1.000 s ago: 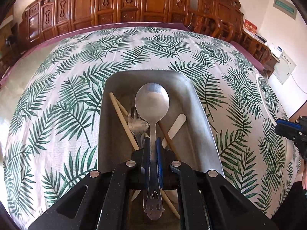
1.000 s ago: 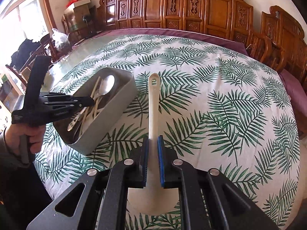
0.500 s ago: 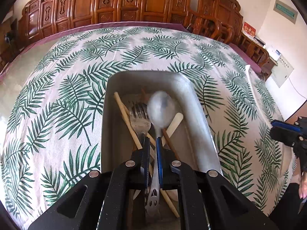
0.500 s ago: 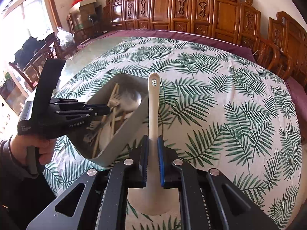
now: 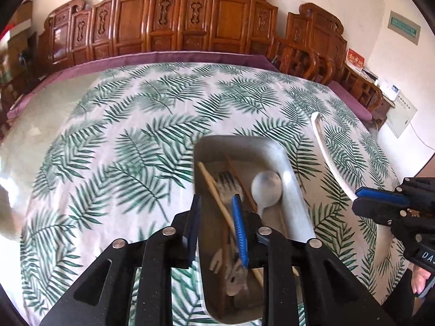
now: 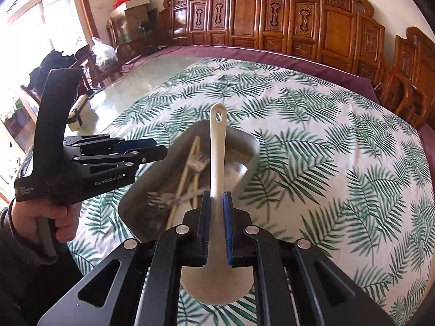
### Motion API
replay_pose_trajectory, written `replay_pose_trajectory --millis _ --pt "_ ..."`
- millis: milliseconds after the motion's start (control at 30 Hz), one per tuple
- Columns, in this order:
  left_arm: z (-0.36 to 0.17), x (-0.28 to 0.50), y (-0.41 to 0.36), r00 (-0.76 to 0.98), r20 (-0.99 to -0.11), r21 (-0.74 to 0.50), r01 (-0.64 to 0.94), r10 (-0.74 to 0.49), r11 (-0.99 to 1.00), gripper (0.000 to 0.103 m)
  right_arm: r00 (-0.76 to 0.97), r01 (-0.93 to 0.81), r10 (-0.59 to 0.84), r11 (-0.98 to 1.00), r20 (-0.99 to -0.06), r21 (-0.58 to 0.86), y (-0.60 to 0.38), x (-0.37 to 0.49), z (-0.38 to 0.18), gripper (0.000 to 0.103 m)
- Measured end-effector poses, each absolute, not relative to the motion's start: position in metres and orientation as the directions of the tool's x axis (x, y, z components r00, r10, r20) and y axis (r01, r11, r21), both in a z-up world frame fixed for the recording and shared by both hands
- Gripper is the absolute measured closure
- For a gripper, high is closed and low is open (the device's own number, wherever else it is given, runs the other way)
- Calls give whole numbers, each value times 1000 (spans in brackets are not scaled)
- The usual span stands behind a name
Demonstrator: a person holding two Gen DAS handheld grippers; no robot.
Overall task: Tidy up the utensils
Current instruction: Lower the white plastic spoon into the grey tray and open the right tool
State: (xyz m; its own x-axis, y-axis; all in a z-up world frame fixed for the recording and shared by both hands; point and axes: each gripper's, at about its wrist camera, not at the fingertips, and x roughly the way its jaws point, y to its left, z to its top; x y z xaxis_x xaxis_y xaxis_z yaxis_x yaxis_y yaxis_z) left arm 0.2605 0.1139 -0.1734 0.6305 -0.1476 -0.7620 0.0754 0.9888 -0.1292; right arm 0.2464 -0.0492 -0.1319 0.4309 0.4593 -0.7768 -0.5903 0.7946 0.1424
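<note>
Your table (image 5: 136,125) fills most of both views, draped in a white cloth printed with green fern leaves, and a row of carved wooden chairs (image 5: 190,24) lines its far edge along the top of each frame. On the cloth sits the grey metal tray (image 5: 295,190), lower centre-right in the left wrist view and centre-left in the right wrist view. Inside it lie a metal spoon (image 5: 266,187) with its bowl toward the far end, a metal fork (image 5: 227,184) beside it, and wooden chopsticks (image 5: 214,190) running lengthwise along the tray; a second, smaller fork shape near the tray's near end is too blurred to name surely. Your left gripper (image 5: 216,228), at the bottom centre of its own view and at the left of the right wrist view, hangs over the tray's near left part; its jaws have just been opening, they stand a little apart now, and nothing is pressed between the blue pads. Your right gripper (image 6: 216,225), at the bottom centre of its view, is clamped narrowly on a white plastic rice spoon (image 6: 217,163), with the handle pointing up the frame over the tray and the broad bowl below the pads. In the left wrist view that white handle arcs above the cloth at the right, just beside the tray.
</note>
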Motion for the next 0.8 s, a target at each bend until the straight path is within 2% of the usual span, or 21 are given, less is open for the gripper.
replay_pose_trajectory --millis 167,433,500,700,800 --pt "-168 262 131 646 -751 -141 44 -136 989 63 427 -592 478 789 -767 162 -31 249 -134 92" --pt "-163 263 154 661 -741 -162 -8 -116 987 61 422 -578 495 792 -759 196 -10 256 -143 92" --pt "-162 262 158 667 -738 -163 -23 -106 986 43 415 -561 505 797 -757 224 -7 259 -149 92" --pt "-160 261 167 683 -726 -156 -53 -78 986 36 406 -529 493 813 -770 241 2 265 -170 92" --pt "-162 263 174 680 -730 -163 -77 -68 984 35 401 -521 476 821 -782 233 5 268 -180 92"
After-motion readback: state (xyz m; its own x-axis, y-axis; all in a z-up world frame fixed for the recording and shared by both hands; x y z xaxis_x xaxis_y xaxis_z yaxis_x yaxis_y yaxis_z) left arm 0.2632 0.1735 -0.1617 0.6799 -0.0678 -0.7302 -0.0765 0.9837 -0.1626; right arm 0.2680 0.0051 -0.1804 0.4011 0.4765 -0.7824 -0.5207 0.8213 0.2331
